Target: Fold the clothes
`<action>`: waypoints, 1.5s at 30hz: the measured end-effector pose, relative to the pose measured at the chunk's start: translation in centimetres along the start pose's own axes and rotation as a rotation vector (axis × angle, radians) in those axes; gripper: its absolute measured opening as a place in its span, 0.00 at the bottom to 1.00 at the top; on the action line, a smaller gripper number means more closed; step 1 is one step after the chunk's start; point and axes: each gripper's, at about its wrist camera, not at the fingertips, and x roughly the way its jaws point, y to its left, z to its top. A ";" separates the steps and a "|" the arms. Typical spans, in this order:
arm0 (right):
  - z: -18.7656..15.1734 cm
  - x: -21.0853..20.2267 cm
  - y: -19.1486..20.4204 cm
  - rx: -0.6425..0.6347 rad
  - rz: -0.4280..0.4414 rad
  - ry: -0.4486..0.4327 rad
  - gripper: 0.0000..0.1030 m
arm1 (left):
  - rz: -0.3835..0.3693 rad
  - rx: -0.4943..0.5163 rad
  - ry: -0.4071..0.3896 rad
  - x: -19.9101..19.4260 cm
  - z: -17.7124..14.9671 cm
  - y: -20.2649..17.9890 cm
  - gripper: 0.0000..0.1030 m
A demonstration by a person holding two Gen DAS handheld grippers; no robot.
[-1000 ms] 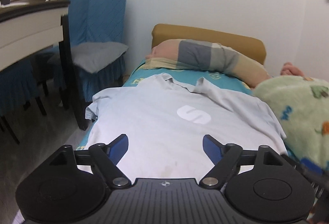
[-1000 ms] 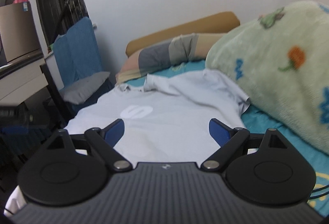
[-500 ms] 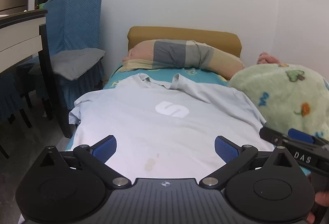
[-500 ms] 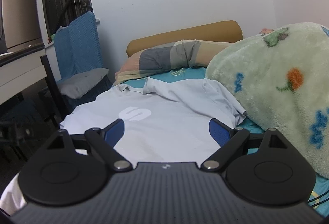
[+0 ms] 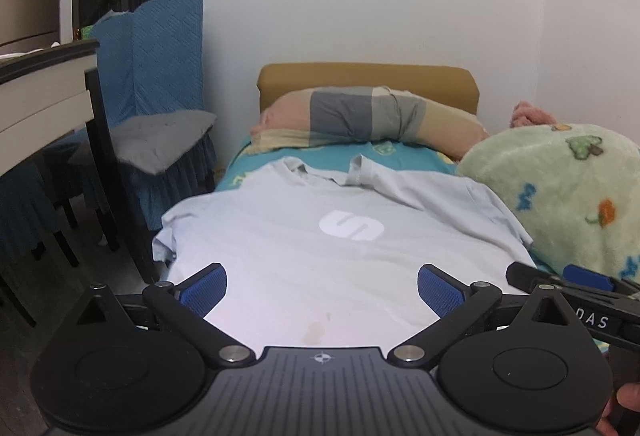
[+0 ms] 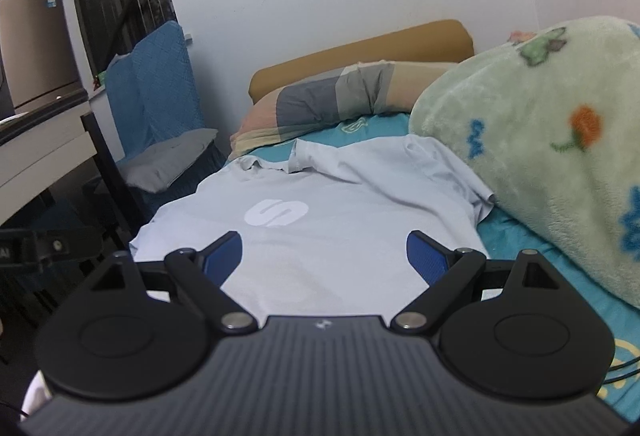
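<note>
A pale blue polo shirt point(image 5: 320, 256) with a white S logo lies spread flat on the bed, collar toward the pillow; it also shows in the right wrist view point(image 6: 320, 228). A small brown stain sits near its hem. My left gripper point(image 5: 322, 290) is open and empty above the shirt's near hem. My right gripper point(image 6: 324, 256) is open and empty above the hem, to the right; its tip shows in the left wrist view point(image 5: 560, 282).
A green fleece blanket point(image 5: 568, 192) is bunched along the bed's right side. A patchwork pillow point(image 5: 360, 120) and tan headboard point(image 5: 368, 76) lie at the far end. A blue-covered chair point(image 5: 160, 96) and a table point(image 5: 40, 96) stand left of the bed.
Both grippers have swung and steadied to face straight up the bed. The left gripper's jaws have opened wider. The shirt has not moved.
</note>
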 end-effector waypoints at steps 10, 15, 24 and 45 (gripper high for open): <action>6.5 16.0 2.4 -0.151 0.003 0.089 0.88 | 0.018 -0.201 0.015 2.9 0.9 4.5 1.00; 9.4 27.5 3.6 -0.173 0.002 0.118 0.87 | 0.080 -0.275 0.021 6.1 0.3 6.6 1.00; 10.4 38.8 2.7 -0.239 -0.097 0.132 0.30 | 0.149 -0.275 -0.074 12.0 0.6 6.7 0.99; 12.2 24.2 -4.3 0.068 -0.051 0.048 0.80 | 0.071 -0.299 0.066 11.6 -1.2 6.6 0.99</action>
